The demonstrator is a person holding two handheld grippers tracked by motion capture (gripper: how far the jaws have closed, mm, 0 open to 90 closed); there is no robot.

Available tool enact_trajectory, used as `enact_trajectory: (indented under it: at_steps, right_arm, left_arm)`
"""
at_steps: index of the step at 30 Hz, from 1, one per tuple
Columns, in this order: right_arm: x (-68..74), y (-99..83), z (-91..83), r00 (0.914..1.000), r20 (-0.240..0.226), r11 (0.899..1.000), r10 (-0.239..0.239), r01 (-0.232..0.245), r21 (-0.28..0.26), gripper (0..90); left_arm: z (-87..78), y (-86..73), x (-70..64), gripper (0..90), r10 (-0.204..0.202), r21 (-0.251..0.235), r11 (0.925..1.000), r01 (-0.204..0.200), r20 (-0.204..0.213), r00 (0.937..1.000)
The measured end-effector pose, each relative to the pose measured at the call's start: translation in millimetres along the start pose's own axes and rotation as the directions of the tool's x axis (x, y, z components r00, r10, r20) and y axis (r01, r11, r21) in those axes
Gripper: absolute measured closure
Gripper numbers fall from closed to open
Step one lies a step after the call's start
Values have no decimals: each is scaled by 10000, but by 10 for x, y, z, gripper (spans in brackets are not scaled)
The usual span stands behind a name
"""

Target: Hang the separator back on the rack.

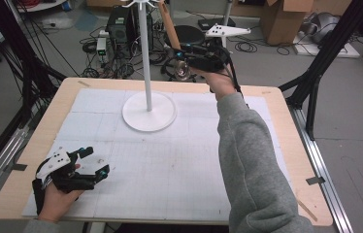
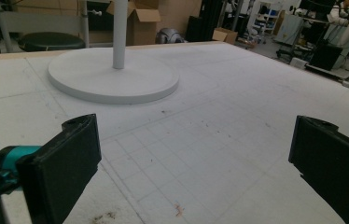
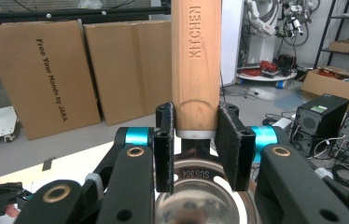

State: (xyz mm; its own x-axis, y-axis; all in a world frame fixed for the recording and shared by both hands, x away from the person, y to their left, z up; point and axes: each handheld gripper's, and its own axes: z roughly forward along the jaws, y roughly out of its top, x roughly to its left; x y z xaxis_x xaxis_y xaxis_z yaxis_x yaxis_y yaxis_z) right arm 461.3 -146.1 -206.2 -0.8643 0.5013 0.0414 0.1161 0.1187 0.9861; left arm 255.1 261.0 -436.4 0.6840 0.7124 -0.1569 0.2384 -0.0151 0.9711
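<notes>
One white stand (image 1: pixel 149 110) rises from the table (image 1: pixel 286 145), which is itself one. Two grippers are in use: a left gripper (image 1: pixel 98 164) and a right gripper (image 1: pixel 180 54). One wooden-handled steel ladle (image 3: pixel 196 60) is present. Two cardboard sheets (image 3: pixel 42 74) lean behind.

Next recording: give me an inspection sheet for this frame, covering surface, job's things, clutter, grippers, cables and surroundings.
Surface: wooden table under a white gridded mat, scuffed.
Job's things: wooden-handled steel ladle, held up near the white round-based hanging stand; bowl hangs down.
Clutter: nothing seen on the mat besides the stand.
Grippers: right gripper shut on the ladle's handle; left gripper open, resting low at the mat's near left.
Cables: black cable along the right wrist; loose cables on the floor.
Surroundings: cardboard boxes, computer tower, black frame struts.
</notes>
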Motion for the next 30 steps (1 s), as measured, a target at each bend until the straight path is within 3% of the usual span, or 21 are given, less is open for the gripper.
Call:
enact_trajectory:
  at_steps: [30]
  right_arm:
    - [-42,-9,146,9998,175,10000,75,-76,10,700]
  left_arm:
    - [-15,-8,5,28,-96,7,10000,96,-10,10000]
